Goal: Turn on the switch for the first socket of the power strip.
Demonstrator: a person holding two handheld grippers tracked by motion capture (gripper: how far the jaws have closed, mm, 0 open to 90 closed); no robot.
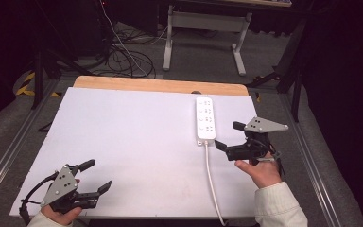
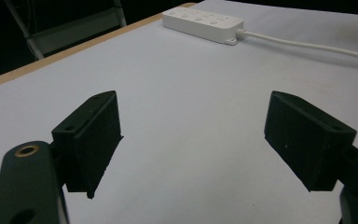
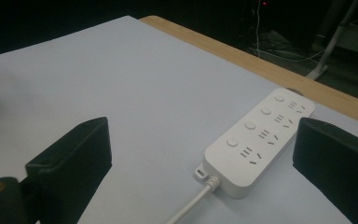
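Observation:
A white power strip (image 1: 205, 119) with several sockets and round buttons lies on the white board toward the back right; its white cable (image 1: 212, 179) runs to the front edge. My right gripper (image 1: 229, 135) hovers just right of the strip's near end, open, with nothing between its jaws. In the right gripper view the power strip (image 3: 256, 140) sits between and beyond the jaws. My left gripper (image 1: 97, 176) rests at the front left corner, open and empty. In the left gripper view the power strip (image 2: 203, 22) lies far ahead.
The white board (image 1: 132, 142) covers a wooden table whose edge (image 1: 160, 85) shows at the back. Beyond it stand a desk frame (image 1: 203, 33) and floor cables (image 1: 127, 56). Metal rails flank the table.

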